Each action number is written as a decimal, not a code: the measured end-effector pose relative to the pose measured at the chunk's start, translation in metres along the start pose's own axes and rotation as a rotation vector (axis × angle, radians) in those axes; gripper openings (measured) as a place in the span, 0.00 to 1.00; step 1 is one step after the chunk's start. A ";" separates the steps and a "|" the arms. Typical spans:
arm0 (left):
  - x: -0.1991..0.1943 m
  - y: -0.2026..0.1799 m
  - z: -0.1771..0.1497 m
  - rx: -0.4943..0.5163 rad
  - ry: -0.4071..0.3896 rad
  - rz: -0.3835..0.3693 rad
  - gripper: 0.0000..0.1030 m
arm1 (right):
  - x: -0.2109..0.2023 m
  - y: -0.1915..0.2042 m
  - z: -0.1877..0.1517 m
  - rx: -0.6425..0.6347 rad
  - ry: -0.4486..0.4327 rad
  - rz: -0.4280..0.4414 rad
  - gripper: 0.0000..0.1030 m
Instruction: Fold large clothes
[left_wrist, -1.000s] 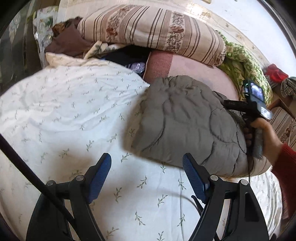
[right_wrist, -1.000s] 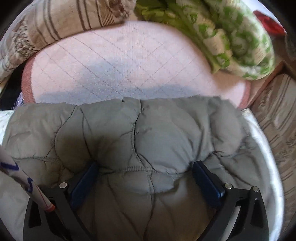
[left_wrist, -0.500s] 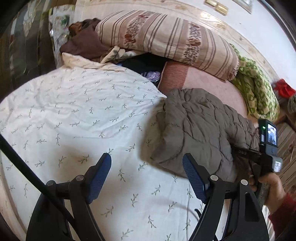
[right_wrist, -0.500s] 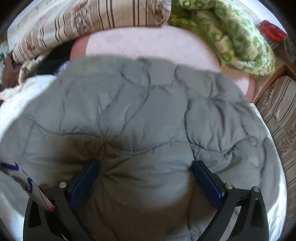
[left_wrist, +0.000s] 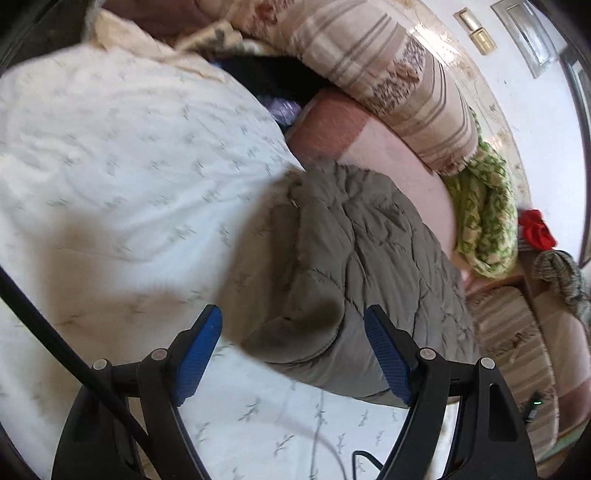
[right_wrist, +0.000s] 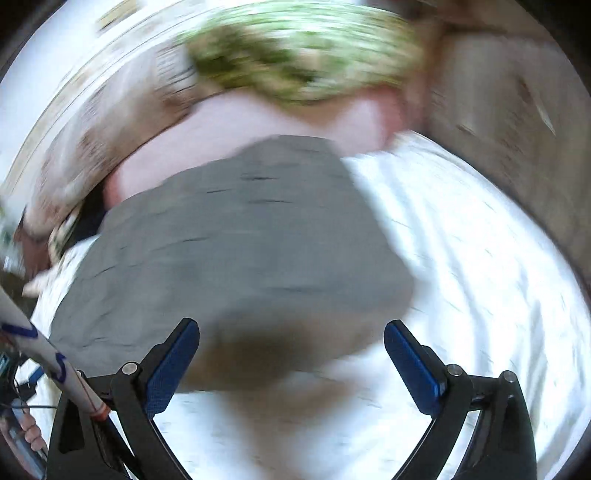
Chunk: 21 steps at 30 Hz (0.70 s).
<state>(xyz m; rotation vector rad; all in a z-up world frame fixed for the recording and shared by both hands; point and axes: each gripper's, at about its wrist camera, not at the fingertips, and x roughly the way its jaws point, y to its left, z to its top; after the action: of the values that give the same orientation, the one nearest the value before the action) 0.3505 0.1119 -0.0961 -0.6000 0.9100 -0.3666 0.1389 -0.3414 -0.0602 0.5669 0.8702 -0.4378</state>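
Note:
A grey quilted puffer jacket (left_wrist: 354, 266) lies folded into a bundle on the white leaf-print bedspread (left_wrist: 122, 177), its far end against a pink pillow (left_wrist: 399, 162). My left gripper (left_wrist: 295, 350) is open and empty, just short of the bundle's near edge. In the right wrist view, which is motion-blurred, the jacket (right_wrist: 236, 251) lies ahead of my right gripper (right_wrist: 291, 362), which is open, empty and clear of the fabric.
A striped pillow (left_wrist: 388, 81) and a green patterned blanket (left_wrist: 484, 218) lie at the head of the bed. A red item (left_wrist: 535, 229) and striped furniture (left_wrist: 509, 332) stand at the right. A black cable (left_wrist: 44, 332) crosses the lower left.
My right gripper has pulled back off the jacket, which it was pressed into, and swung right. My left gripper has moved closer to the bundle.

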 end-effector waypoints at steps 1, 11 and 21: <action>0.009 0.000 -0.001 0.002 0.030 -0.032 0.76 | 0.003 -0.021 -0.004 0.051 0.000 -0.006 0.99; 0.067 -0.007 -0.005 0.046 0.115 -0.080 0.99 | 0.076 -0.056 0.003 0.237 0.134 0.283 1.00; 0.034 -0.050 -0.012 0.083 0.088 -0.035 0.52 | 0.084 -0.052 0.017 0.279 0.168 0.338 0.61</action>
<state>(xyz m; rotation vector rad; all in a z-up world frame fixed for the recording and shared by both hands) 0.3578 0.0506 -0.0919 -0.5278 0.9647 -0.4632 0.1671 -0.4026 -0.1345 1.0018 0.8581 -0.2040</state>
